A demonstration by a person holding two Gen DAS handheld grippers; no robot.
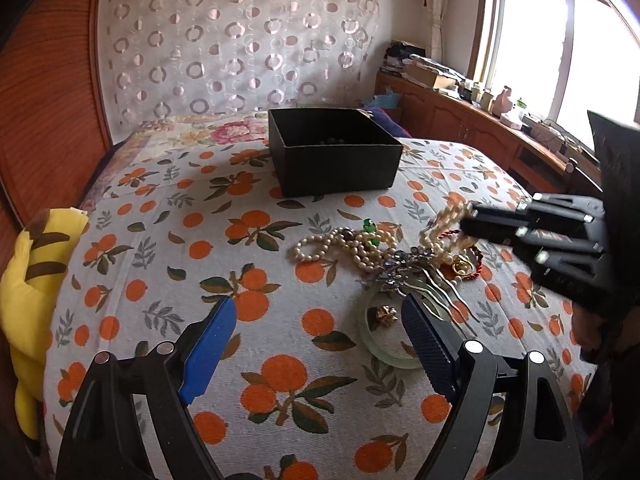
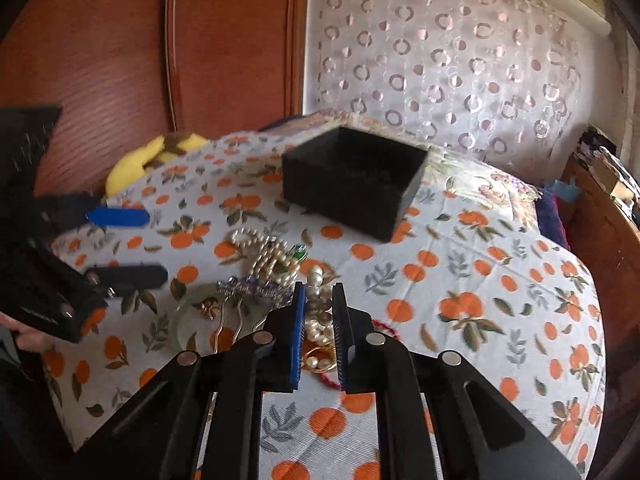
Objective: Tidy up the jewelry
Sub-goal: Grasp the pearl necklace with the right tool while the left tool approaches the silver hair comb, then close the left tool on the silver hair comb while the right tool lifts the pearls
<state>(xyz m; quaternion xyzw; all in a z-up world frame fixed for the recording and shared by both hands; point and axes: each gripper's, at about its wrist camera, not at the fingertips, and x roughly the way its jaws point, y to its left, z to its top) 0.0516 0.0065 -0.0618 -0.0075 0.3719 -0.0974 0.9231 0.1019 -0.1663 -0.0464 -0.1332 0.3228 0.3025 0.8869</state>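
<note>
A heap of jewelry lies on the orange-print bedspread: pearl necklaces (image 1: 340,246) (image 2: 264,254), a purple jeweled hair comb (image 1: 404,270) (image 2: 252,290), a pale green bangle (image 1: 380,344) (image 2: 188,308) and a red cord (image 2: 386,326). An open black box (image 1: 334,150) (image 2: 354,178) stands beyond it. My left gripper (image 1: 320,320) is open and empty, just short of the bangle. My right gripper (image 2: 320,300) is shut on a pearl strand (image 2: 318,310) (image 1: 454,216) lifted from the heap.
A yellow plush toy (image 1: 28,292) (image 2: 152,154) lies at the bed's left edge. A wooden wardrobe (image 2: 120,52) stands behind. A wooden cabinet (image 1: 460,112) with clutter runs under the window on the right.
</note>
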